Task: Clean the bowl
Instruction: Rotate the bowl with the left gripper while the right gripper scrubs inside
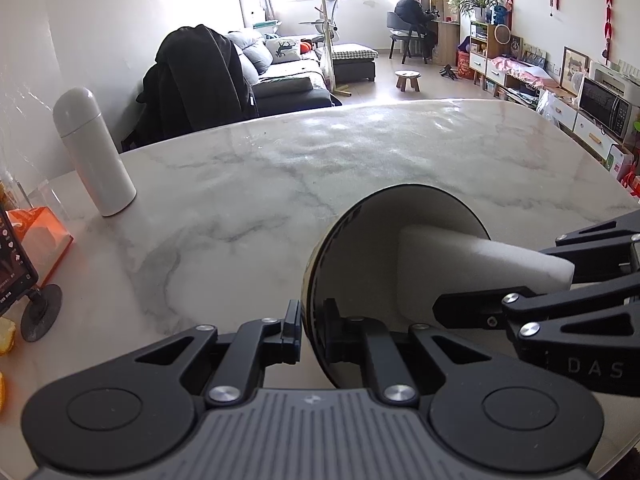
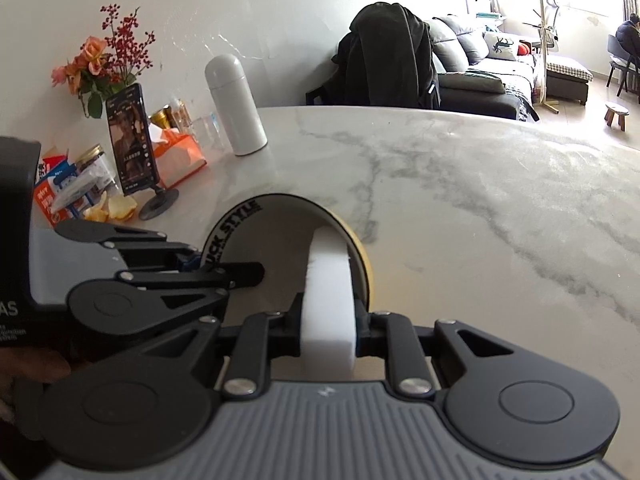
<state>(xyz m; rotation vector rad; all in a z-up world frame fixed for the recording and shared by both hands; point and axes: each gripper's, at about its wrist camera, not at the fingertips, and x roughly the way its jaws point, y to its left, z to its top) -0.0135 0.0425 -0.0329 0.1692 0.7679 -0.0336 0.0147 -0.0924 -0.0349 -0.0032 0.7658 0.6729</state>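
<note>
A bowl (image 1: 372, 248), black outside and white inside, is tipped on its side above the marble table (image 1: 240, 184). My left gripper (image 1: 312, 330) is shut on its near rim, one finger inside and one outside. From the right, my right gripper (image 1: 520, 276) is shut on a white sponge block (image 1: 460, 256) whose far end lies against the bowl's inner wall. In the right wrist view the sponge (image 2: 328, 280) stands on edge between the right gripper (image 2: 328, 332) fingers, reaching into the bowl (image 2: 276, 236). The left gripper (image 2: 218, 266) clamps the lettered rim from the left.
A white flask (image 1: 94, 152) stands at the table's left. Near it are a phone on a stand (image 2: 132, 140), an orange tissue box (image 2: 178, 152), flowers, jars and orange peel (image 2: 114, 208). A chair draped with a dark coat (image 1: 196, 80) stands behind the table.
</note>
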